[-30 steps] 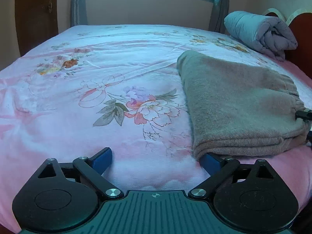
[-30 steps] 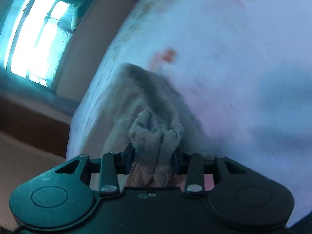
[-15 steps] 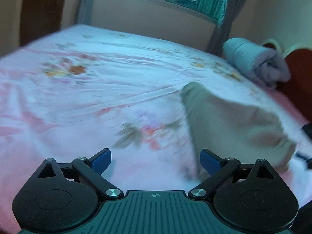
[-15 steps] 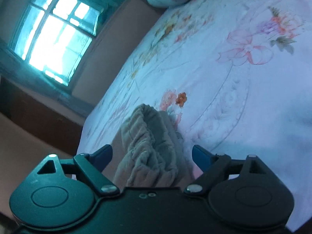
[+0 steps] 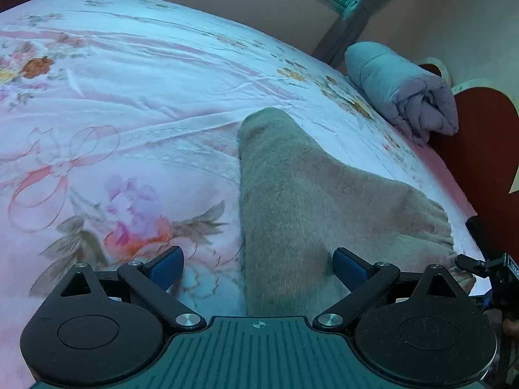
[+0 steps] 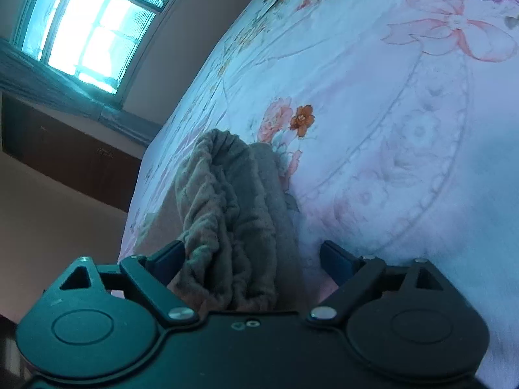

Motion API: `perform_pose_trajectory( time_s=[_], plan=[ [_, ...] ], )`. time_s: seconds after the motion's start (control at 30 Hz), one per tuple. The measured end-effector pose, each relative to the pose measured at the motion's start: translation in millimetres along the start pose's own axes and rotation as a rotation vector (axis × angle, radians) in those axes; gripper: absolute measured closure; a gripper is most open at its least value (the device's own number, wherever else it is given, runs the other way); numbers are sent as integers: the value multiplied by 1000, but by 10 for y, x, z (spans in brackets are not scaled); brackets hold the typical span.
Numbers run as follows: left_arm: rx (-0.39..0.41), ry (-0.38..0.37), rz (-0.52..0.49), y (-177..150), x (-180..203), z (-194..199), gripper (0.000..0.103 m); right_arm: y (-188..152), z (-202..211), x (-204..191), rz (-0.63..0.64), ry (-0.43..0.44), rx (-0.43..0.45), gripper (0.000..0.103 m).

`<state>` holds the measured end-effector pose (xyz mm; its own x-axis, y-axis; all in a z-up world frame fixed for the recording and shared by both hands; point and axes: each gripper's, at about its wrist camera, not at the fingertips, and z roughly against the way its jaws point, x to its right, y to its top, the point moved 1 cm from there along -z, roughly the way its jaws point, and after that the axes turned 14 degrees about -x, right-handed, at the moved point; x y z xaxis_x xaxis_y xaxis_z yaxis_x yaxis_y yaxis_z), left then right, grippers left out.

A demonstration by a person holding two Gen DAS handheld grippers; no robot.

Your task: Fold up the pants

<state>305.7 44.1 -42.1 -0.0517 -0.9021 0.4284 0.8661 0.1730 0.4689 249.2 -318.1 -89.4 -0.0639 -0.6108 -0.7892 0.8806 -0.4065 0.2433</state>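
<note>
Your right gripper point(image 6: 251, 259) jaws are opening w/ the gathered waistband between, unpressed; left gripper point(image 5: 258, 264) wide, empty. Folded grey-brown fleece pants point(image 5: 311, 201) lie on the pink floral bedsheet point(image 5: 136, 103), soft & limp, prob light: pinch thick folded edges, not single layers

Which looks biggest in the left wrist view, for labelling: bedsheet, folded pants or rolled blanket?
1. Bedsheet
2. Folded pants, though nearness to the camera inflates them
3. Rolled blanket, farther off, so its true size is unsure
</note>
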Motion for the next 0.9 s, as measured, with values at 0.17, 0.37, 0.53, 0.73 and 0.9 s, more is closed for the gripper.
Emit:
perform_pose_trajectory(
  time_s=[0.17, 0.37, 0.53, 0.73, 0.9],
  plan=[
    [-9, -21, -1, 97, -10, -79, 6, 79, -49, -35, 29, 9, -35, 10],
    [-31, -33, -33, 142, -12, -126, 6, 132, -55, -13, 40, 33, -57, 8],
    [-62, -67, -48, 196, -18, -176, 4, 141, -76, -62, 72, 30, -103, 5],
    [-61, -66, -66, 270, 4, -151, 2, 124, 10, -46, 55, 54, -107, 10],
    [46, -47, 8, 493, -101, -32, 2, 77, 138, 4, 43, 58, -89, 14]
  ],
)
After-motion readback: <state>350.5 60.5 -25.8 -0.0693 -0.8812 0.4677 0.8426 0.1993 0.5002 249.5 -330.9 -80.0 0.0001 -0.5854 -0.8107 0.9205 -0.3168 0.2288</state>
